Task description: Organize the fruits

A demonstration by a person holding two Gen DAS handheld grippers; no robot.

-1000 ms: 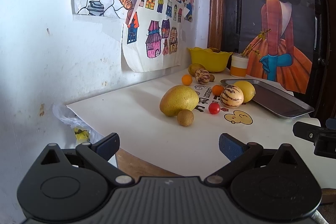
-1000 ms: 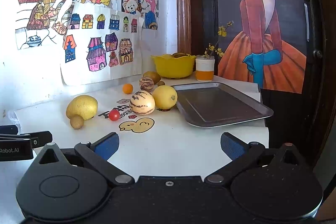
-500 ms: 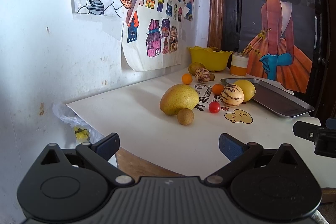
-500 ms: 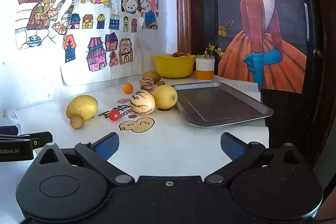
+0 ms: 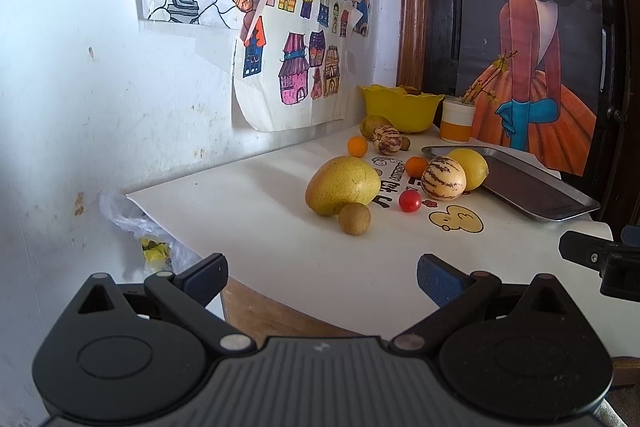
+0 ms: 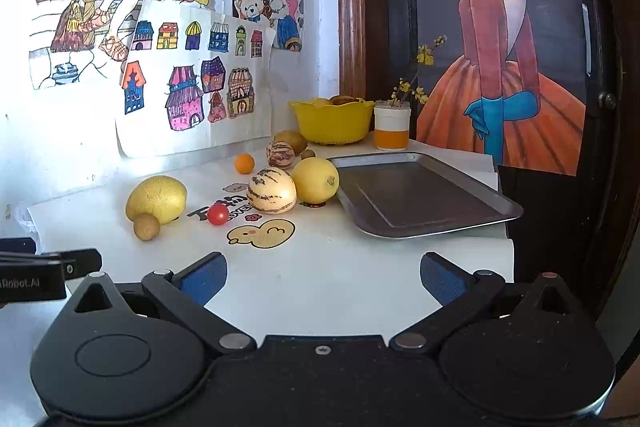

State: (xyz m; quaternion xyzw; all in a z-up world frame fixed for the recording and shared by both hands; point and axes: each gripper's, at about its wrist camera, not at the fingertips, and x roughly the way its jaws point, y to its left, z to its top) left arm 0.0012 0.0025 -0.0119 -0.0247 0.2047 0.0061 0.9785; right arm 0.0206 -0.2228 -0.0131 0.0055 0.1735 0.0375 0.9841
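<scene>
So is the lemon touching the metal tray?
Touching, it seems: in the right wrist view the lemon sits against the metal tray rim with no gap visible.

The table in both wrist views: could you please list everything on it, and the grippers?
Large yellow-green fruit: 1, left.
Small brown fruit: 1, against it.
Cherry tomato: 1, red, centre.
Striped melons: 2, cream, one centre, one further back.
Lemon: 1, yellow, beside the tray.
Small oranges: 2, mid-table.
Tray: 1, grey, right.
Bowl: 1, yellow, back.
Cup: 1, white-orange, back.
Left gripper: open.
Right gripper: open.
</scene>
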